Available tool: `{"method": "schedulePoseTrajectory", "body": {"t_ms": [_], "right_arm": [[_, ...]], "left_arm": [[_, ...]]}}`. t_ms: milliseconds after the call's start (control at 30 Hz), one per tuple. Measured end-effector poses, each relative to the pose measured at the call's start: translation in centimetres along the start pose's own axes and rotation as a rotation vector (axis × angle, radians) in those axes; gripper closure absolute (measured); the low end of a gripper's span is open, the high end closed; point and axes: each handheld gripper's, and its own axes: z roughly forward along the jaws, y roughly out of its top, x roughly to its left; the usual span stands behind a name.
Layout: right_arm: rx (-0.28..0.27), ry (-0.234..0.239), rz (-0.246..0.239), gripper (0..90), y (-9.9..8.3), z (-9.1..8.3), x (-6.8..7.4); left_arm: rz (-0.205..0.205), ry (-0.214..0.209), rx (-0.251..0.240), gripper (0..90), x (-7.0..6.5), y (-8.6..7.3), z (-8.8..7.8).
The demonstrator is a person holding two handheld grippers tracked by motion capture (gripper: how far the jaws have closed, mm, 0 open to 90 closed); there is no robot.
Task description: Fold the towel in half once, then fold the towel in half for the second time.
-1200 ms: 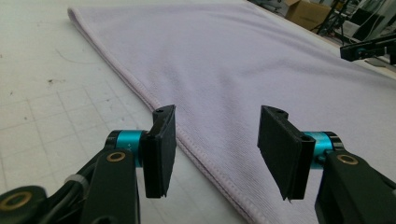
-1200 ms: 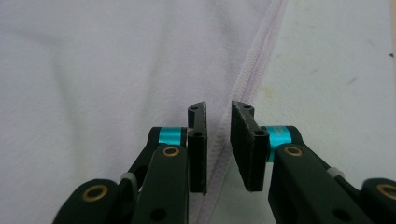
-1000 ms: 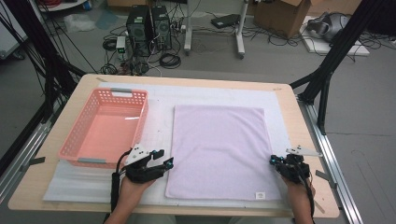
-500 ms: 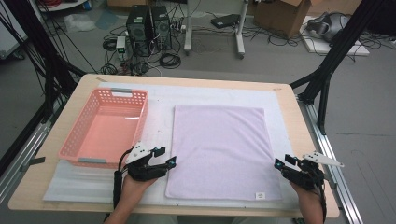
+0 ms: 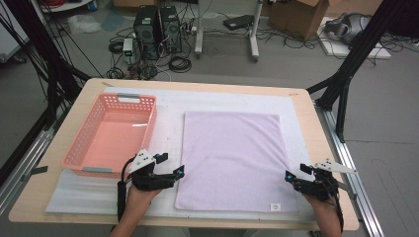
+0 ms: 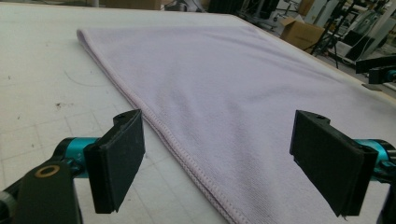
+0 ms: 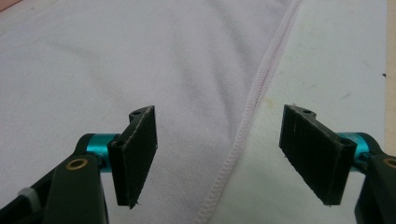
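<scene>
From my remote station I see the pale lilac towel [image 5: 232, 160] lying flat and fully spread on the white mat [image 5: 168, 116], a small white tag at its near right corner, its stitched hem straight, just right of the pink basket [image 5: 111, 136].

The pink basket [image 5: 111, 136] walls off the tabletop's [image 5: 316, 123] left part, while the flat lilac towel [image 5: 232, 158] and bare mat [image 5: 168, 111] around it leave low passage open.

A wooden table [image 5: 321, 143] is covered by a white mat [image 5: 168, 111]; a pink basket [image 5: 111, 133] left and a lilac towel [image 5: 232, 158] right are laid on it.
</scene>
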Motion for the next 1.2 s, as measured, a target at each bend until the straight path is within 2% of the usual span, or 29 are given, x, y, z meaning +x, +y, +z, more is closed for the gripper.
{"method": "schedulePoseTrajectory", "body": {"t_ms": [200, 367, 433, 533, 600, 833, 900, 1033, 1133, 1200], "right_arm": [[-0.007, -0.023, 0.03, 24.5, -0.1, -0.3, -0.5], [-0.015, -0.029, 0.042, 24.5, -0.1, -0.3, -0.7], [-0.002, -0.028, 0.047, 24.9, -0.1, -0.1, -0.7], [0.005, -0.021, 0.05, 25.3, -0.1, 0.3, -0.7], [0.011, -0.016, 0.046, 25.7, 0.0, 0.4, -0.6], [0.021, -0.015, 0.028, 29.2, 0.4, 0.7, -0.2], [0.024, -0.013, 0.024, 29.3, 0.4, 0.8, -0.2], [0.016, -0.009, 0.052, 31.2, 0.6, 0.9, -0.5], [0.025, -0.004, 0.054, 34.3, 0.8, 1.3, -0.8], [0.035, -0.003, 0.063, 35.4, 1.0, 1.7, -1.0]], "left_arm": [[0.004, 0.014, 0.009, 18.9, 0.0, 0.1, 0.3], [-0.029, -0.009, 0.009, 20.3, 0.3, 0.4, 0.1], [-0.027, -0.021, 0.026, 24.5, 0.2, 0.5, 0.3], [-0.029, -0.026, 0.05, 25.1, 0.2, 0.8, 0.7], [-0.035, -0.024, 0.046, 25.5, 0.1, 1.2, 1.0], [-0.036, -0.002, 0.013, 25.8, 0.6, 3.6, 2.6], [-0.021, 0.014, 0.034, 26.2, 0.8, 4.2, 3.1], [-0.043, 0.048, 0.057, 27.5, 1.6, 5.0, 4.4], [-0.053, 0.069, 0.09, 28.8, 2.2, 5.5, 5.6], [-0.071, 0.081, 0.084, 30.8, 2.5, 5.8, 6.1]]}}
